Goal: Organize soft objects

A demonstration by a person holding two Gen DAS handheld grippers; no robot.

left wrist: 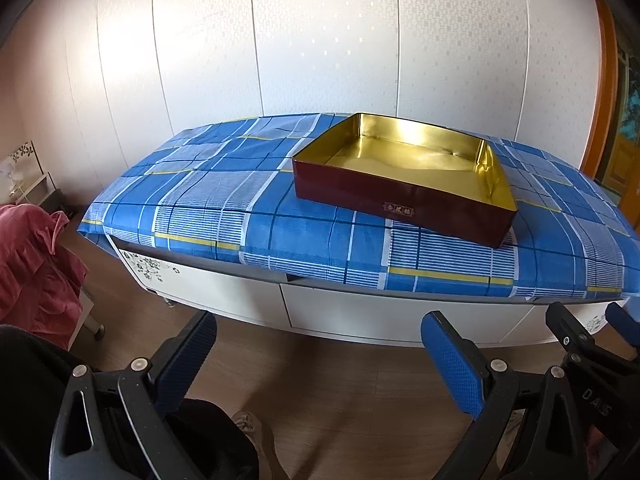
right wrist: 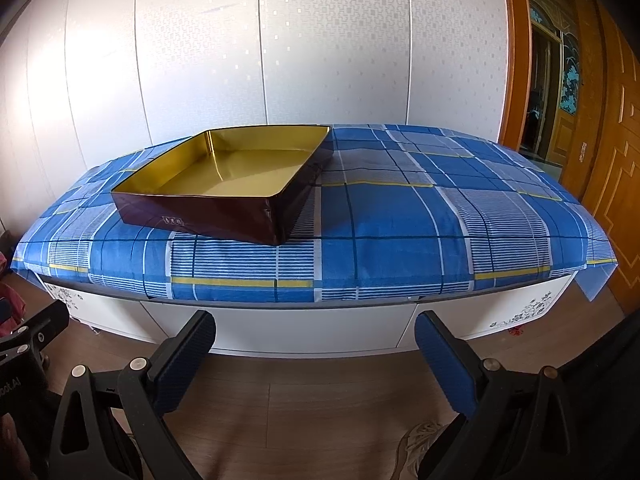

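A dark red tin box (left wrist: 400, 196) with a shiny gold inside sits empty on a blue plaid cloth (left wrist: 224, 200) that covers a low white cabinet. It also shows in the right wrist view (right wrist: 208, 216), left of the cloth's (right wrist: 420, 216) middle. My left gripper (left wrist: 316, 356) is open and empty, held above the floor in front of the cabinet. My right gripper (right wrist: 316, 352) is open and empty too, at about the same distance. The right gripper (left wrist: 592, 344) shows at the right edge of the left wrist view. No soft object shows on the cloth.
A pink cloth (left wrist: 32, 264) lies over something at the far left. The white cabinet (right wrist: 312, 332) has drawer fronts below the cloth. A white panelled wall (right wrist: 280, 40) stands behind. A wooden door (right wrist: 600, 140) is at the right. Wooden floor (right wrist: 320, 408) lies below the grippers.
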